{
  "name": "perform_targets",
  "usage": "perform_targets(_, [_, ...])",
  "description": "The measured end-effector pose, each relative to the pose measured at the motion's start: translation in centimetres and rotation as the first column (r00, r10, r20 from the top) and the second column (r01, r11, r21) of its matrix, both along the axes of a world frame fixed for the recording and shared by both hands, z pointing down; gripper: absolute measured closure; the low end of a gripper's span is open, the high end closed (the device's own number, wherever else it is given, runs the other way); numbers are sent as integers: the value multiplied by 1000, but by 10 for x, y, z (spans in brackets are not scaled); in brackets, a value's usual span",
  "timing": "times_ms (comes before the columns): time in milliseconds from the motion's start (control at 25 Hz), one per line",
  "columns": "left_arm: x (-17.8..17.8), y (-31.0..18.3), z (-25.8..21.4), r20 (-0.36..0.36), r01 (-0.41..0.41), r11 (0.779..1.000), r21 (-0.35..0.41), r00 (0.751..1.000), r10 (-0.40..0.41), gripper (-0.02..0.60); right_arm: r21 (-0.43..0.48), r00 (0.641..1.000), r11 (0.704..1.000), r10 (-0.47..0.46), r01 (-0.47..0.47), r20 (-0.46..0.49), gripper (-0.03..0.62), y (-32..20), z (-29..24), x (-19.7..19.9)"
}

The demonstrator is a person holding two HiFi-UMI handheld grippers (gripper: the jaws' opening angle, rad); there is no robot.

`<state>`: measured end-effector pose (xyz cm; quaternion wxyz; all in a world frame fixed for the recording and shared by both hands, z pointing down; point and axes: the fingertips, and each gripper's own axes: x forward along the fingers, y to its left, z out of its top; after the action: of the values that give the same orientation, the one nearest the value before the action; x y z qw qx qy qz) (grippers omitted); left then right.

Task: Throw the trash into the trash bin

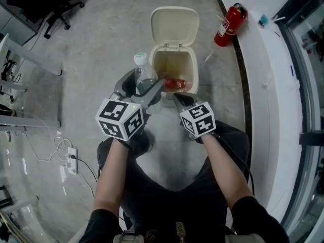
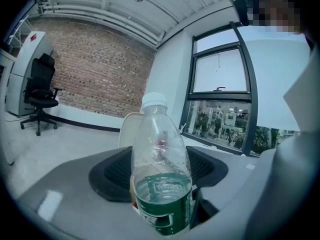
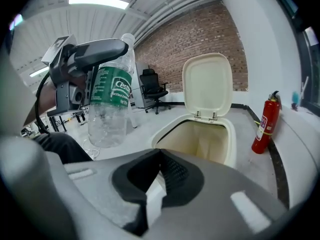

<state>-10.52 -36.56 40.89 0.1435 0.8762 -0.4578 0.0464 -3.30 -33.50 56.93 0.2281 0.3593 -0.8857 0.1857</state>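
Left gripper (image 1: 145, 85) pinches the bottle (image 2: 161, 169) (probably light, crushable, slick) at its label beside the trash bin (image 1: 195, 59); right gripper (image 1: 177, 97) is closed and empty.

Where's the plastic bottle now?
In the head view, left of centre: the plastic bottle is clamped in the left gripper, beside the left rim of the open bin.

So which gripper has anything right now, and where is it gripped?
The left gripper holds the clear plastic bottle with a green label around its labelled middle; the right gripper holds nothing.
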Motion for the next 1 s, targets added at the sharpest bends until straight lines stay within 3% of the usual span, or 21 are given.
perform_targets(360, [33,-52,-10,7,-44,996,78,999,44,244,54,999,998,37,-38,26,591,-11,-23,25])
perform_targets(560, [59,-81,14,37,-69,994,82,997,67,244,65,998,996,61,-63,34,591,-18,-27,42])
perform_targets(840, [86,-95,85,155,-115,993,-27,981,118,242,39,996,996,77,-78,38,591,-14,-19,57])
perform_targets(1000, [97,-101,99,265,-145,987,-69,951,158,241,31,996,996,84,-85,39,591,-14,-16,64])
